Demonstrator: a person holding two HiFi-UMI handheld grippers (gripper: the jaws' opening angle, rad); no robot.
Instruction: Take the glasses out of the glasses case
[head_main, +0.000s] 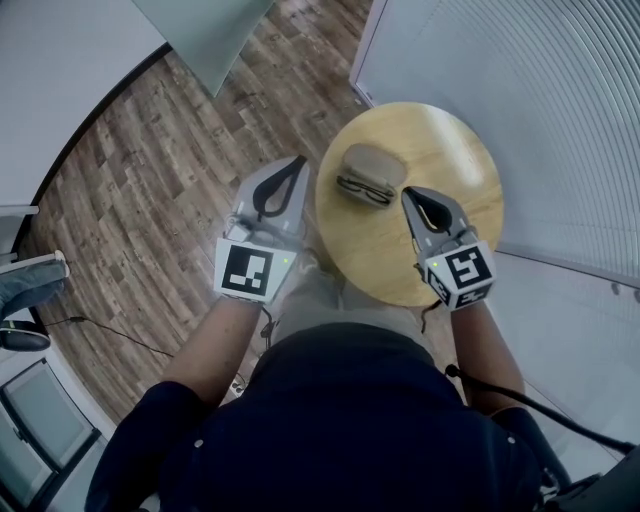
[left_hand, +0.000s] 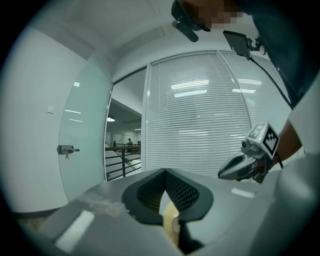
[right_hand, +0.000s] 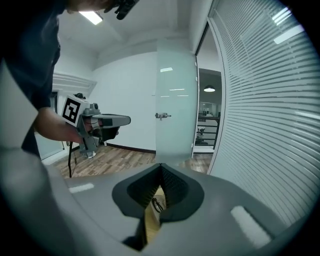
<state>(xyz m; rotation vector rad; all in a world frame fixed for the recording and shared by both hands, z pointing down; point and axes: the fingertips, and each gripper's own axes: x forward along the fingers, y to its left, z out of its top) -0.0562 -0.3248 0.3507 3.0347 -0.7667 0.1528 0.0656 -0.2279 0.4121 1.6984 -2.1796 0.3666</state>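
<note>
Though cased, glasses (head_main: 365, 189) near hand-held gripper (head_main: 406, 193)

The table (head_main: 450, 150) is coloured pale wood, the glasses case (head_main: 372, 160) beige, the glasses (head_main: 362, 190) dark. Brown planks are seen on the floor (head_main: 150, 180) at 9 o'clock. The grey left gripper (head_main: 299, 159) and right gripper (head_main: 404, 191) are marked with black-and-white squares.

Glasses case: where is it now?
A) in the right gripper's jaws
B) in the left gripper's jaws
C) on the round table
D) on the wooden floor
C: the glasses case lies on the round table, and neither the left gripper nor the right gripper holds it.
</note>
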